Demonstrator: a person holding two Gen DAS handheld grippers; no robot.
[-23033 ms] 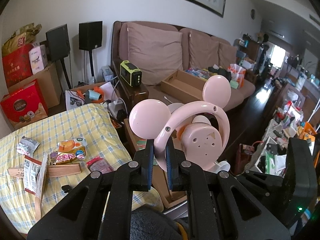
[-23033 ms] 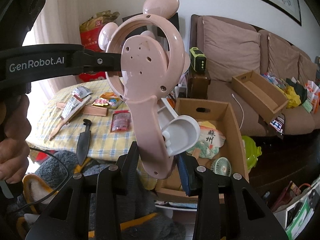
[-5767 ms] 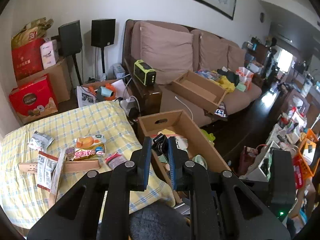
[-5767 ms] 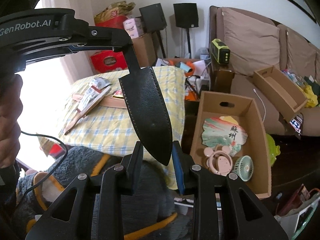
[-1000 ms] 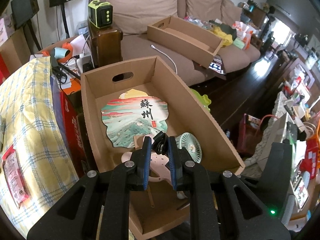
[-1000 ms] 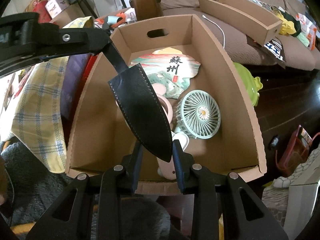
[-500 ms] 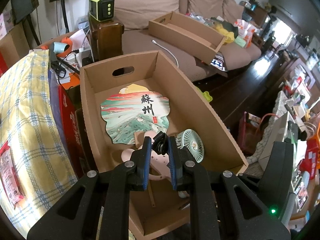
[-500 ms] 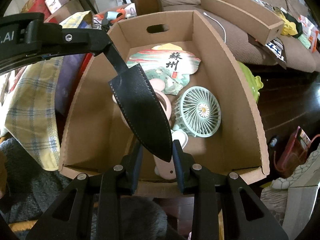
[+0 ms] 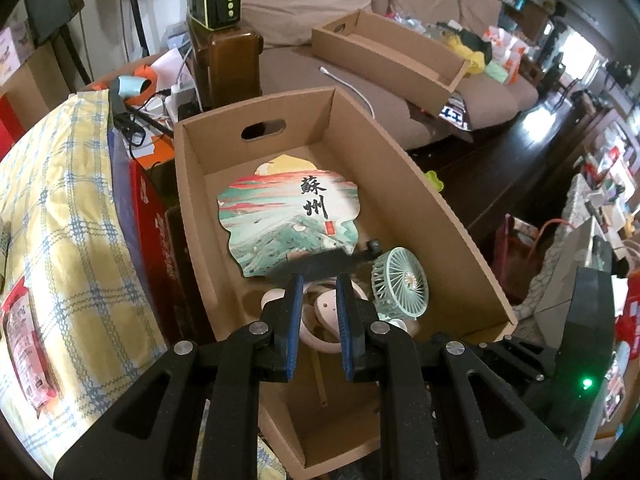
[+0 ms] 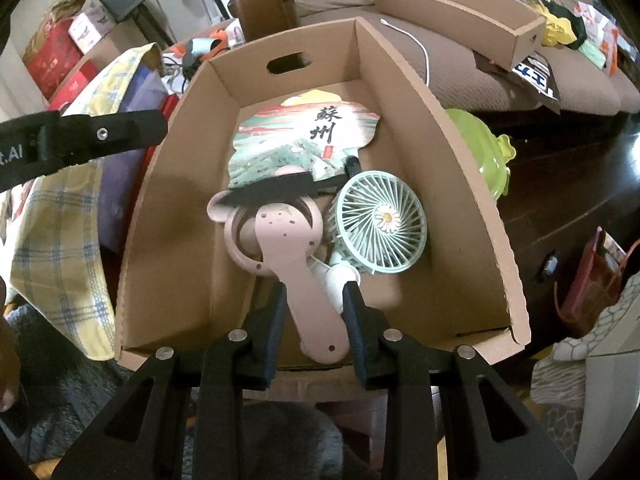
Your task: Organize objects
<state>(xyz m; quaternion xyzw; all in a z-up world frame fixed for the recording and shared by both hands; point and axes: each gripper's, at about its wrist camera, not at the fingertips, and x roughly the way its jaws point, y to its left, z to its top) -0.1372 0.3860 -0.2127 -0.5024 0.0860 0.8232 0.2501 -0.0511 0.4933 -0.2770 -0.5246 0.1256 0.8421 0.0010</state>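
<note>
The black sheathed knife point(image 10: 276, 191) lies free in the cardboard box point(image 10: 476, 184), across the pink mouse-eared fan point(image 10: 280, 240) and the painted paper fan point(image 10: 308, 136), next to the mint green fan point(image 10: 380, 220). It also shows in the left wrist view point(image 9: 320, 264). My left gripper point(image 9: 317, 292) is open and empty just above the knife, over the box point(image 9: 452, 216). My right gripper point(image 10: 314, 308) is open and empty over the box's near end, with the pink fan's handle showing between its fingers.
A table with a yellow checked cloth point(image 9: 60, 208) and snack packets stands left of the box. A sofa point(image 9: 304, 4) behind holds a second cardboard tray point(image 9: 384, 52). A green lidded container point(image 10: 480, 148) sits on the floor right of the box.
Both grippers have opened and let go of the black knife. It has dropped into the box and lies across the fans.
</note>
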